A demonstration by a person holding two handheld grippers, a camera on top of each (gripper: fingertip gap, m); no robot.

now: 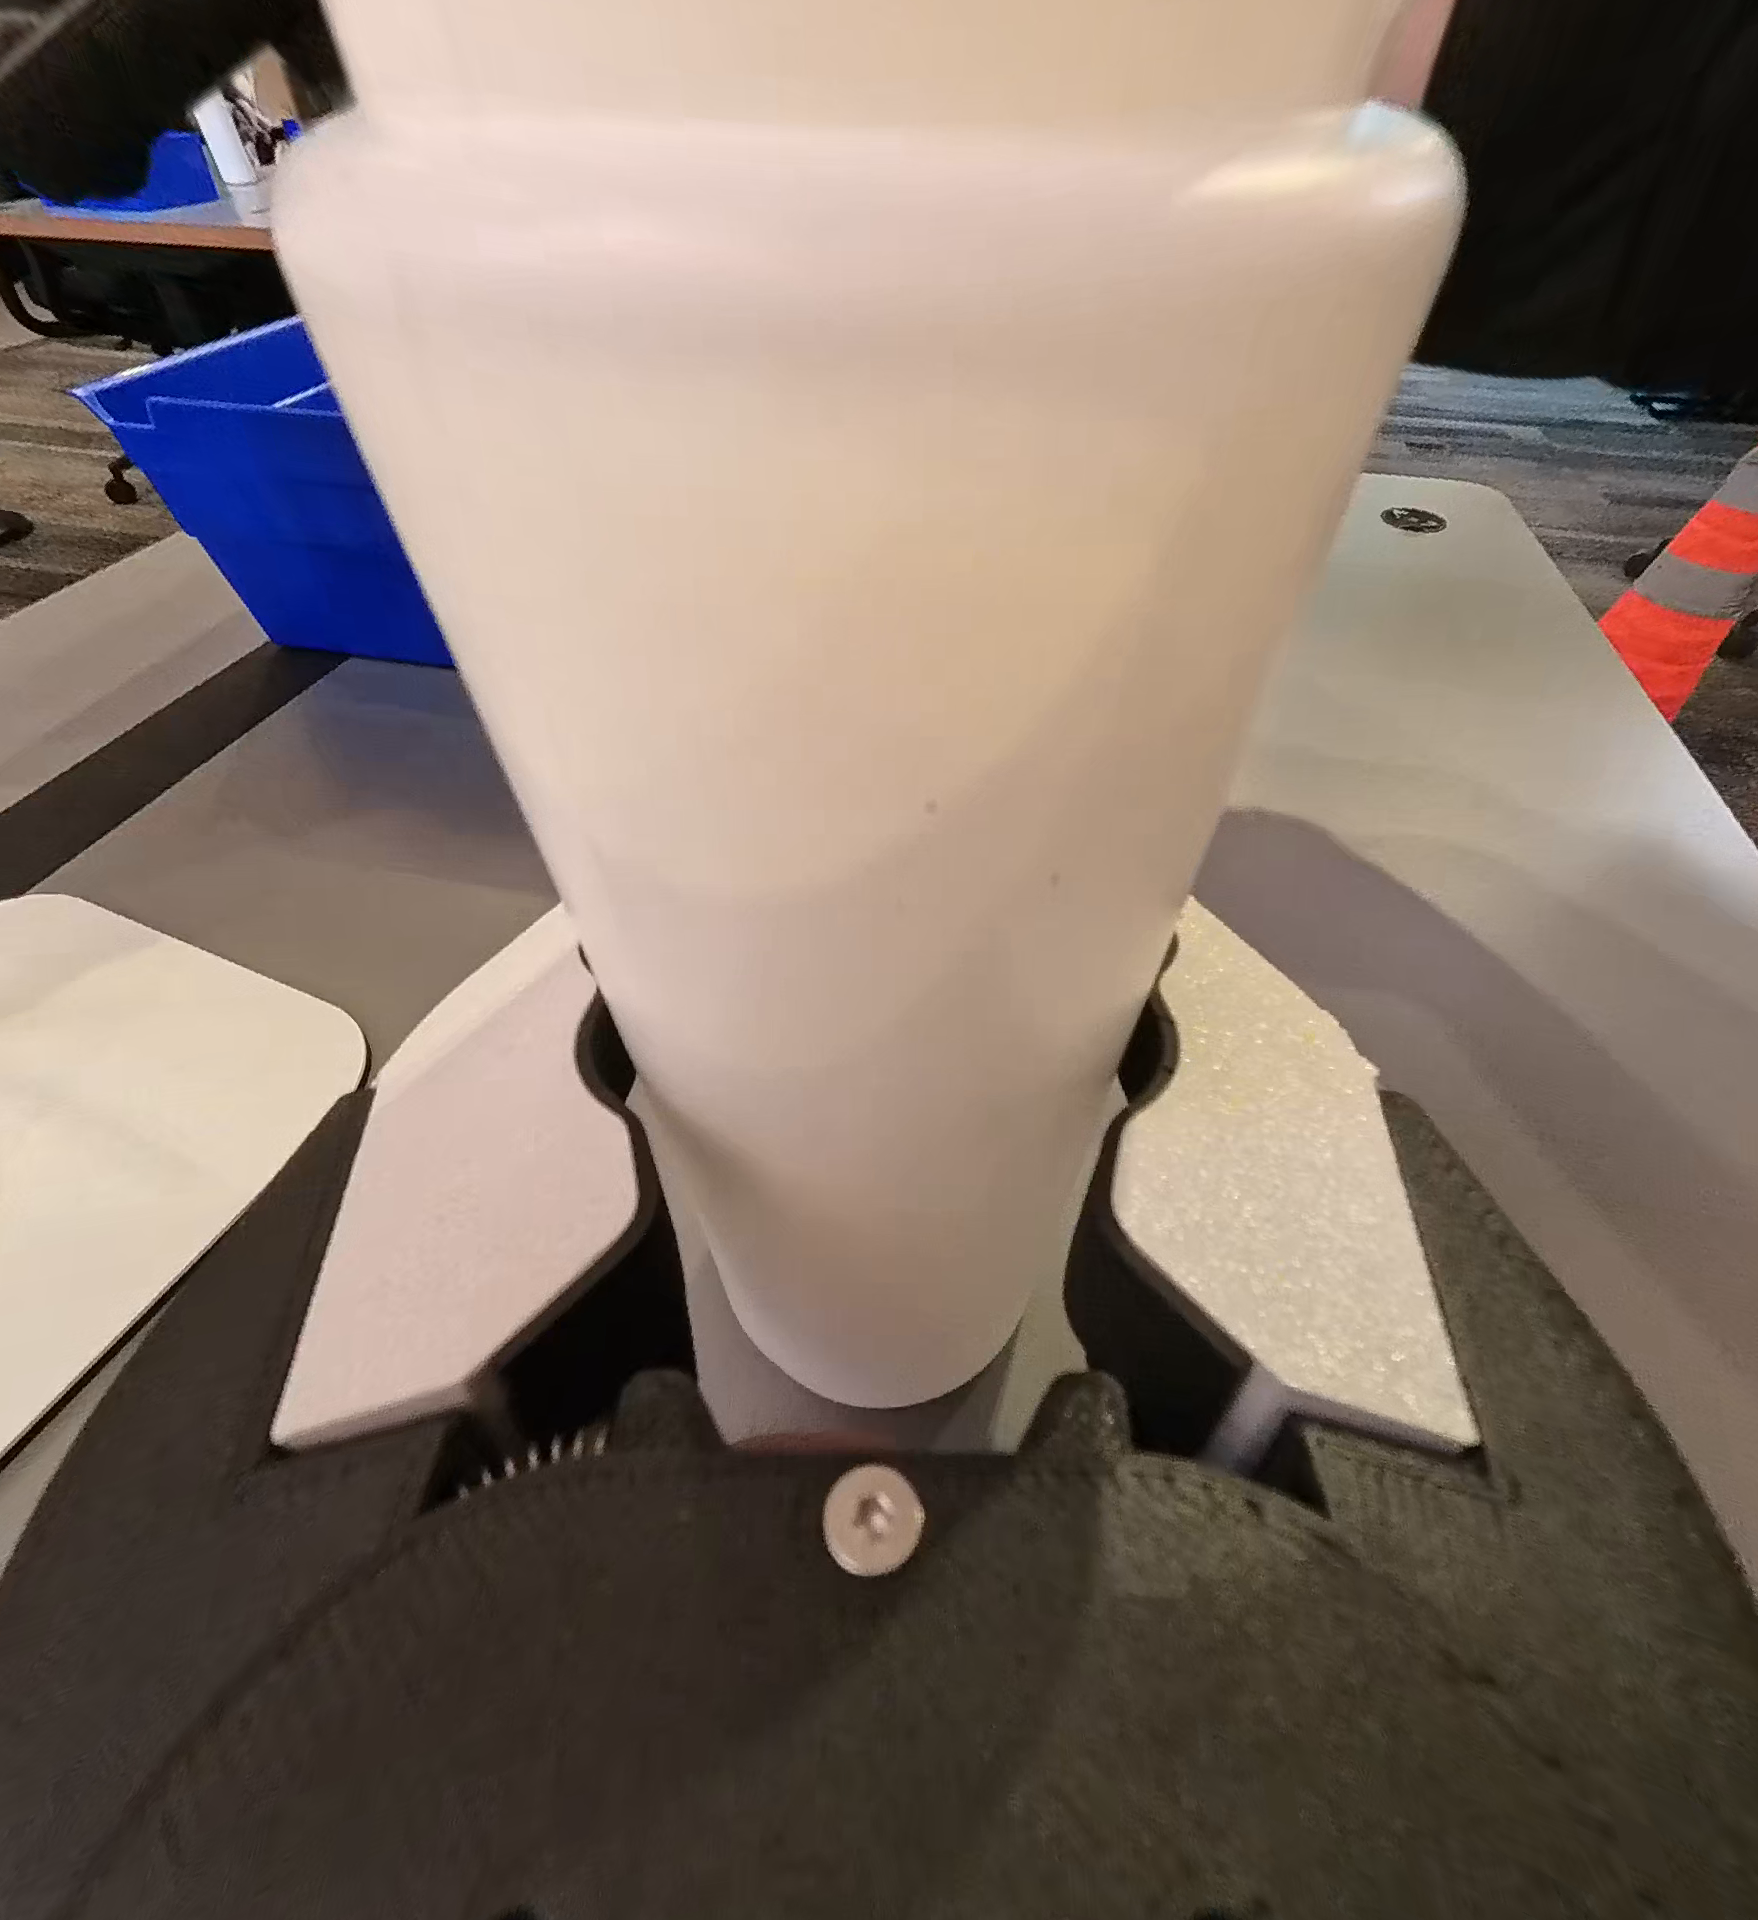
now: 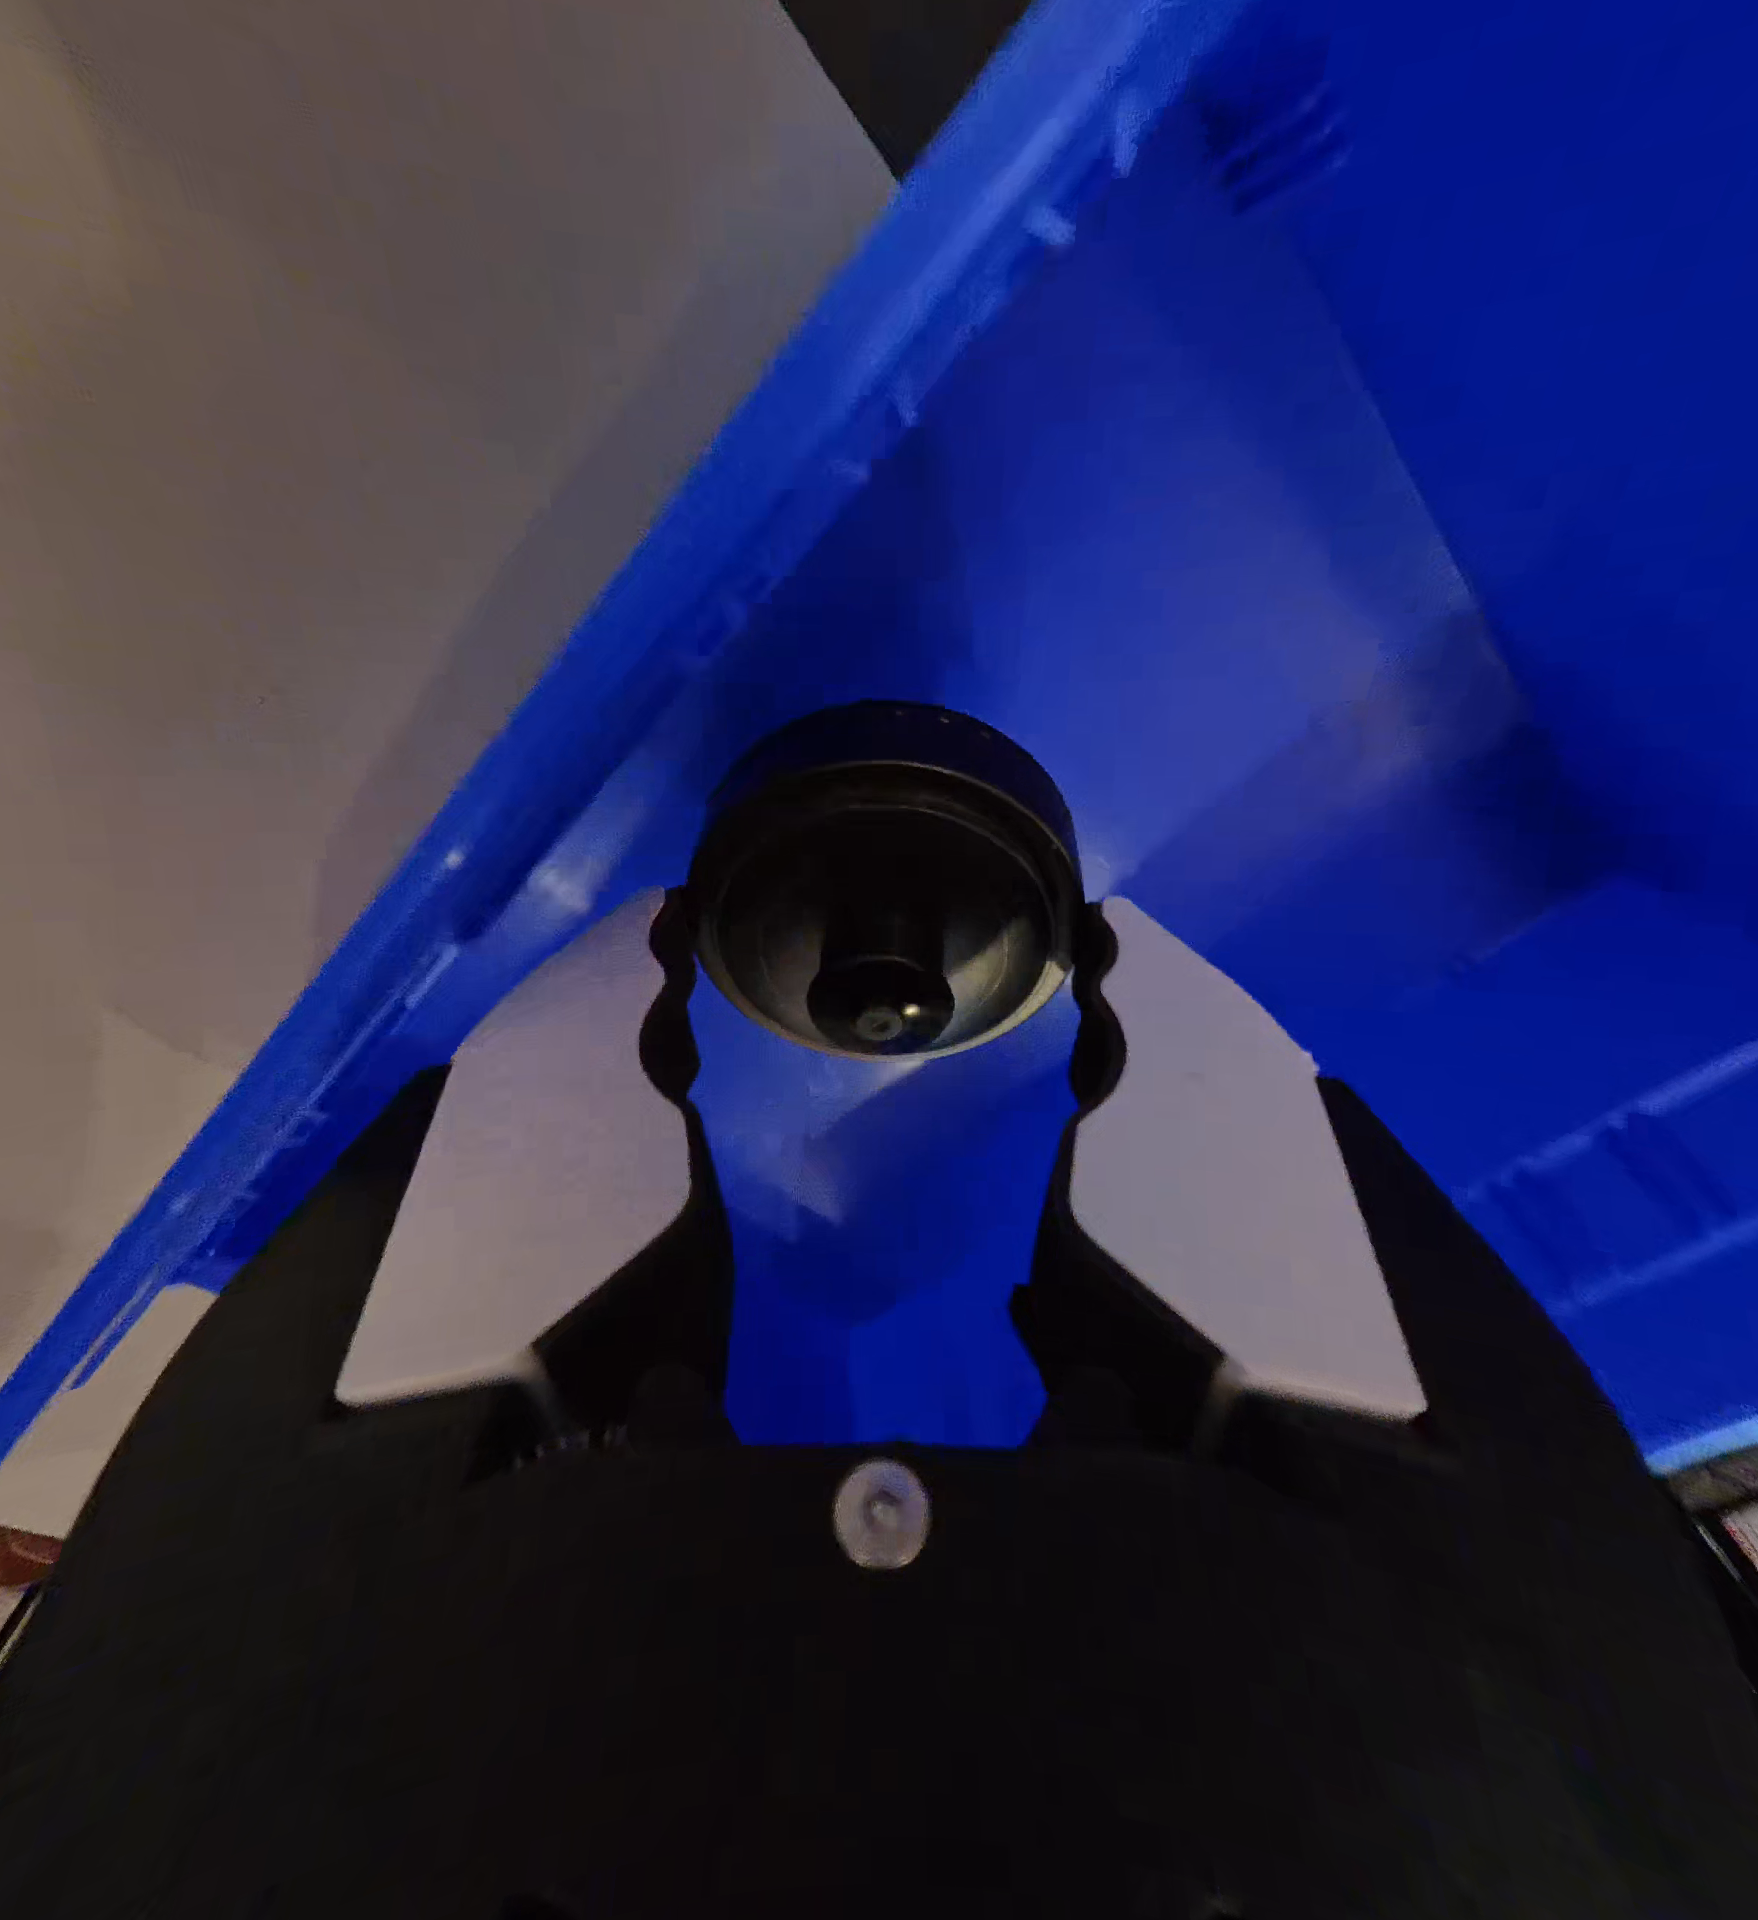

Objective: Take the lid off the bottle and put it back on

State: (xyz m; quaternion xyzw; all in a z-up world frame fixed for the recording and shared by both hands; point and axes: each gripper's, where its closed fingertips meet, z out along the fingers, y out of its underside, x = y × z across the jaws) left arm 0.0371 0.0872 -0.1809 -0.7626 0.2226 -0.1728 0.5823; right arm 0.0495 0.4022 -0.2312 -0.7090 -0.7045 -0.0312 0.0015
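White and smooth, the tall plastic bottle point(image 1: 854, 644) fills the left wrist view, its long axis running from base at 6 o'clock to shoulder at 12 o'clock, away from the camera. Its neck runs out of frame, so the mouth is unseen. Beneath it lies a pale grey table point(image 1: 1477, 748), with a blue plastic bin point(image 1: 272, 488) at 10 o'clock and an orange-and-grey striped cone point(image 1: 1727, 561) at 2 o'clock on dark carpet. The left gripper point(image 1: 875, 1039) clamps the bottle's lower body between both fingers. The right gripper point(image 2: 885, 935) pinches a round black lid point(image 2: 885, 883) at its fingertips, underside facing the camera, over the blue bin's interior.
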